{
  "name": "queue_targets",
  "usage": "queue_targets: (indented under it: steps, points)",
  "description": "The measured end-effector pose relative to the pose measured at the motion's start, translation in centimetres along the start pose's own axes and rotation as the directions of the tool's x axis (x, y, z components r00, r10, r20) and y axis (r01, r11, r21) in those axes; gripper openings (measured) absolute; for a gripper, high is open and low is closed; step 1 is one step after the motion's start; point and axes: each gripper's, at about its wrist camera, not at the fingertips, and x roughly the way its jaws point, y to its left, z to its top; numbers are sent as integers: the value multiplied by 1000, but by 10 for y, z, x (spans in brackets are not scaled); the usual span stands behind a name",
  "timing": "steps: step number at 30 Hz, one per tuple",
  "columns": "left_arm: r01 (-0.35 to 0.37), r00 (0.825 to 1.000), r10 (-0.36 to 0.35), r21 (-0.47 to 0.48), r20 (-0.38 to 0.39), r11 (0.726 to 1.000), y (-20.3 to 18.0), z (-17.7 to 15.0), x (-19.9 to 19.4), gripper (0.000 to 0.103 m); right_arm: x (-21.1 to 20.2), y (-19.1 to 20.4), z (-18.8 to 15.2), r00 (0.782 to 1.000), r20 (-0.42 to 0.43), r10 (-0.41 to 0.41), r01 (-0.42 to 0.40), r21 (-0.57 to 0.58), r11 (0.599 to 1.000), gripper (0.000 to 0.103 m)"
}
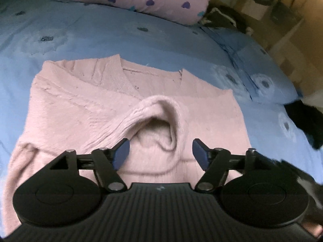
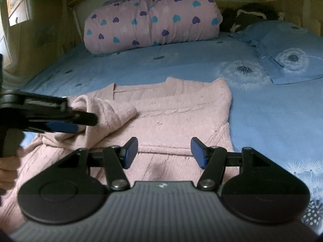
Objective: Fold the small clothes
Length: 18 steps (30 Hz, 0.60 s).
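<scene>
Lying flat: a pale pink, fuzzy knitted cardigan rests face-up on your blue bedsheet printed with white dandelion heads, neckline pointing away from you.
Sleeve: one ribbed pink sleeve is laid across the chest, its cuff standing up in a loose open loop.
Left gripper: your jaws stand apart with the cuff loop just ahead of and between them; the blue pads do not press on it, so nothing is held.
Right gripper: your jaws are parted and empty, hovering over the lower front of the cardigan, not gripping the knit.
Handling: the knit looks soft, light and floppy; it will likely sag and stretch rather than keep an edge, and the fluffy surface should grip the pads well.
Where to hold: pinching a doubled layer at the ribbed cuff or at the hem corners seems safest; a single loose layer may pull out of shape.
Risk: the raised loop may spring back unless you press it flat.
Background: a rolled pink quilt with blue and purple hearts lies well beyond, near a blue pillow.
</scene>
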Motion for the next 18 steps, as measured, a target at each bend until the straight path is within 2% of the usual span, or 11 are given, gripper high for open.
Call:
queue_targets:
  steps: [4,10,14,18]
  points:
    - [-4,1000,4,-4,20,1000,18,-6,-31,81,2,6,-3,1000,-13,3,-3,-23,1000,61]
    - [-41,993,42,-13,113,999,51,-1,-66,83,-4,28,0,1000,16,26,-24,-120,992,61]
    - [-100,983,108,-58,151,993,72,16,-60,82,-3,46,12,999,9,54,-52,-169,984,61]
    - [-144,977,157,-100,144,985,89,29,-37,81,5,72,26,998,21,66,-58,-264,963,61]
